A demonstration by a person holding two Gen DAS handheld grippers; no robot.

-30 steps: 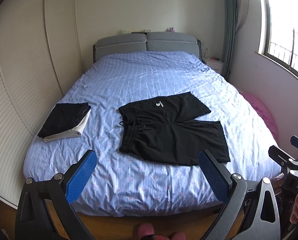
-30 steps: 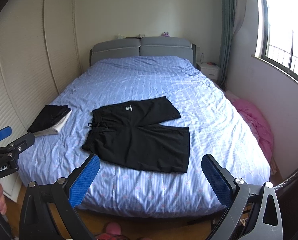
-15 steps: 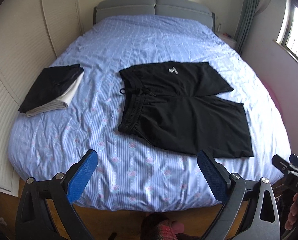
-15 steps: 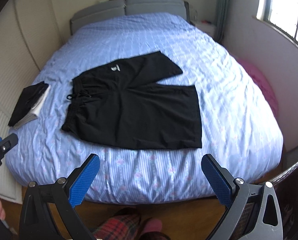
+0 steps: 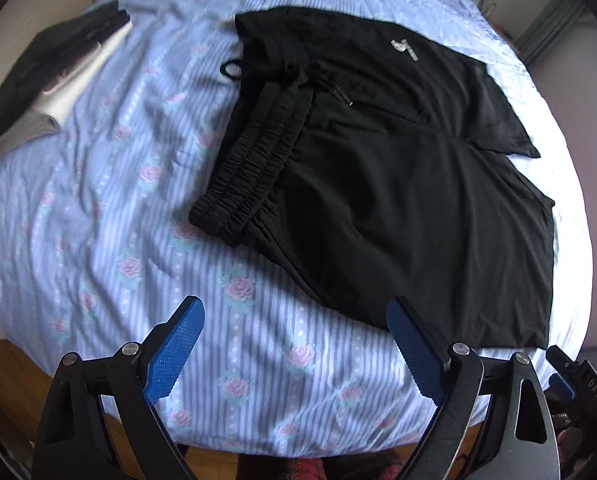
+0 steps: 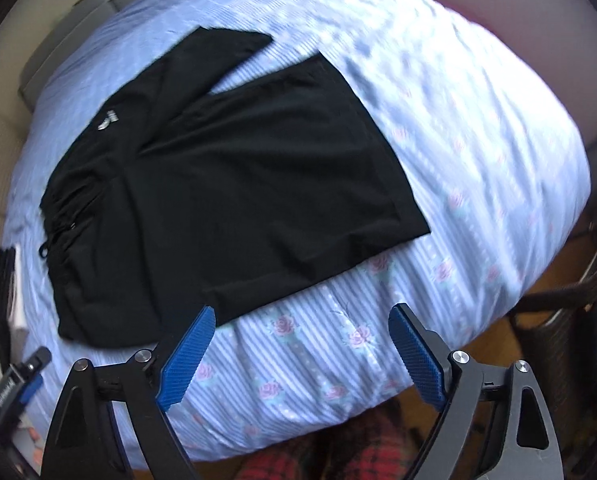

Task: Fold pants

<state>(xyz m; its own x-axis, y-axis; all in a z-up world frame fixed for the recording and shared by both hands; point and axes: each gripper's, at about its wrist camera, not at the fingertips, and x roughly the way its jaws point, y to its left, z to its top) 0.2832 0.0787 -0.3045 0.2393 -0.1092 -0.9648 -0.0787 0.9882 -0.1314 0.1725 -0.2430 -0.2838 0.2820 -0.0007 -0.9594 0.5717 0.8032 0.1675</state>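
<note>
Black shorts (image 5: 398,184) lie flat on a floral striped bedsheet (image 5: 110,216). The left gripper (image 5: 294,344) and right gripper (image 6: 302,344) hover above the near hem, jaws spread wide, empty.

A bed (image 5: 98,216) in rumpled blue-striped, rose-printed sheet carries two things, well apart — black shorts (image 5: 378,168) spread flat near its foot, legs slightly splayed, and a folded black-and-white stack (image 5: 46,76) by the left edge.

Bare bed (image 5: 98,216) lies between the black pants (image 5: 398,184) and the near edge. A folded pile (image 5: 46,76) sits far left, well apart. A dark chair (image 6: 570,308) stands right.
</note>
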